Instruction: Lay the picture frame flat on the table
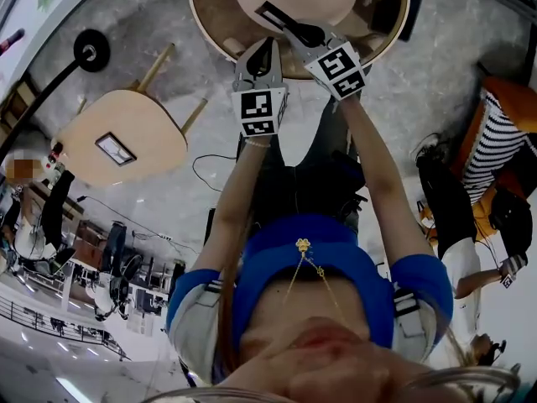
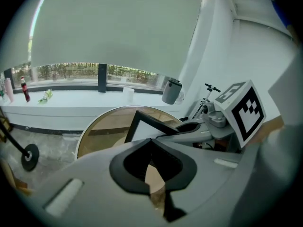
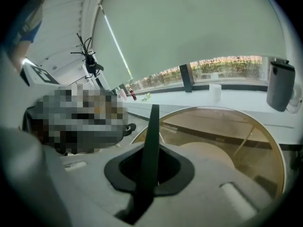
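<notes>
**Frame held on edge above the round surface, carried by the right hand**

Left tongs (image 1: 267, 47): pads pressed together, nothing between them. They hung over the near rim of the round surface (image 1: 201, 25), just beside the frame's lower edge. In the left gripper view the picture frame (image 2: 142, 126) sat ahead and slightly right, pale face turned toward them, one corner up.

Picture frame (image 1: 281, 17): in the air over the surface, tilted, not lying flat. In the head view its long side ran from upper left down to lower right, ending at the right hand's grip.

Right tongs (image 1: 306, 34): pinching the frame by its rim. In the right gripper view the frame (image 3: 152, 126) stood edge-on, a dark blade rising between the pads, with the surface (image 3: 280, 150) spread beyond and below.

Judgement: the frame was nearly upright over the surface. The right hand would have to swing its free far end downward. The left tongs were nearest to the face and could steady it.
</notes>
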